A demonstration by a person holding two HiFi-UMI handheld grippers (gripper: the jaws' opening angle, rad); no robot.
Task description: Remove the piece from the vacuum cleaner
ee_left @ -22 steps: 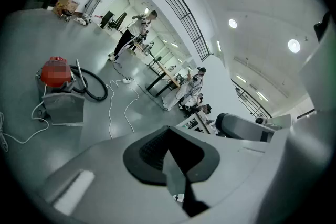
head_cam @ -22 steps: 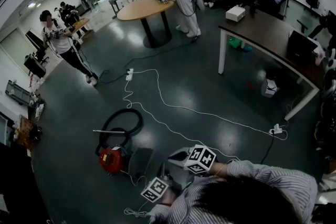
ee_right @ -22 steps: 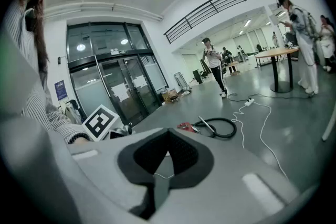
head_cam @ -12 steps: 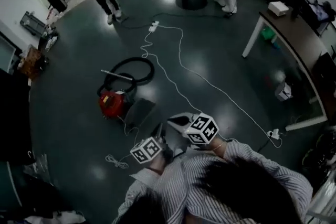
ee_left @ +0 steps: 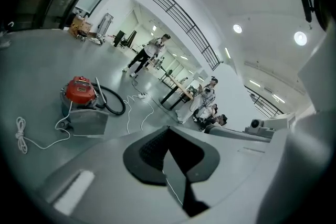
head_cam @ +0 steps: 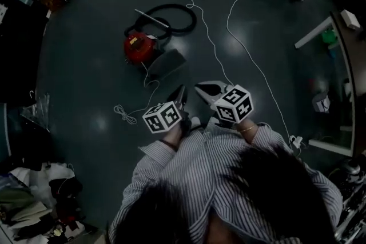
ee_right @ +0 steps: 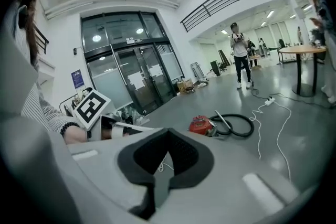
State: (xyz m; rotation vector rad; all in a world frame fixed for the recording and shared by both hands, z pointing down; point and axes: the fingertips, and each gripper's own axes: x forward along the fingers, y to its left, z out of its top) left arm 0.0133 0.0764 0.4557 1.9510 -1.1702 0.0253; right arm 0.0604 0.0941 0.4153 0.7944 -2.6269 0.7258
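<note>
Head view: vacuum cleaner [head_cam: 139, 46], its wand [head_cam: 151, 18] diagonal, upper-left to lower-right

The right claw [ee_right: 165, 157] fills the lower frame, jaws together and empty, while the red vacuum cleaner [ee_right: 202, 125] sits on the floor [ee_right: 299, 134] at centre, its black hose [ee_right: 239, 126] coiled just right.

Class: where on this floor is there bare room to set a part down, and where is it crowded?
Bare floor lies left of the red vacuum cleaner, and right of the long white cable toward the table. Crowded: hose, cord coil by the vacuum.
</note>
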